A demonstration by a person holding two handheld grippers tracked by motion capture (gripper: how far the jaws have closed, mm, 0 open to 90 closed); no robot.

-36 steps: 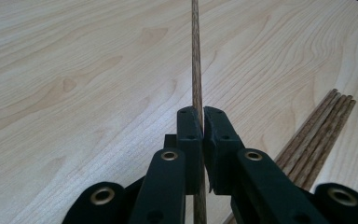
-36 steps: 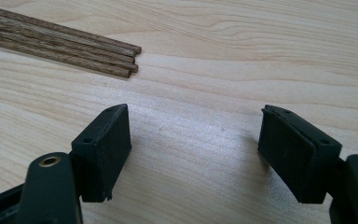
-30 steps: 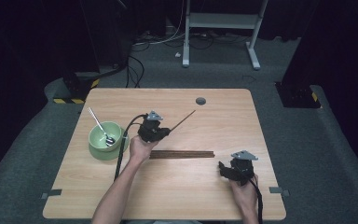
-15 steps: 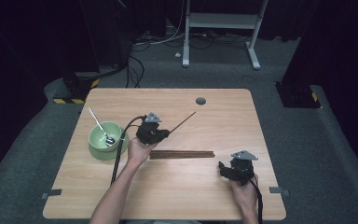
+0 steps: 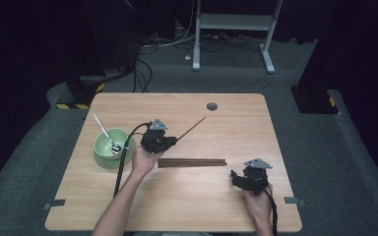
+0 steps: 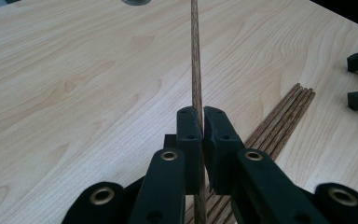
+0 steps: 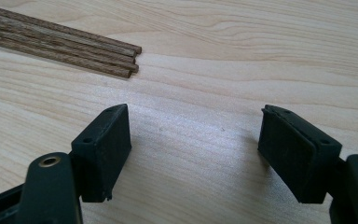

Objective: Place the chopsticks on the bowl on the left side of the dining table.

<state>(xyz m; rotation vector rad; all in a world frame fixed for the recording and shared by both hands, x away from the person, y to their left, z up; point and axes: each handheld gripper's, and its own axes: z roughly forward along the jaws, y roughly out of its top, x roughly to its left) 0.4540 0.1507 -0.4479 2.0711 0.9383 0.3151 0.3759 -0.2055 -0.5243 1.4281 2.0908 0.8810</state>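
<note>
One stick (image 6: 196, 70) is pinched in the left claw (image 6: 201, 122), long axis running straight out ahead, tip up off the tabletop (image 5: 226, 201). Rest of bundle (image 5: 192, 162) lies flat btwn both hands. Right claw (image 7: 193, 154) is wide, empty, w/ bundle ends just ahead-left, so prob. nearer for next pick.

The table (image 5: 128, 206) is pale, smooth, matt wood with visible grain. The sticks (image 7: 60, 49) are darker, streaked wood. The bowl (image 5: 102, 153) looks glossy; the spoon (image 5: 104, 132) shiny metal.

The left gripper (image 5: 170, 141), held mid-table, has its jaws closed tight. The right gripper (image 5: 238, 178), near the table's right front corner, has jaws spread wide.
</note>
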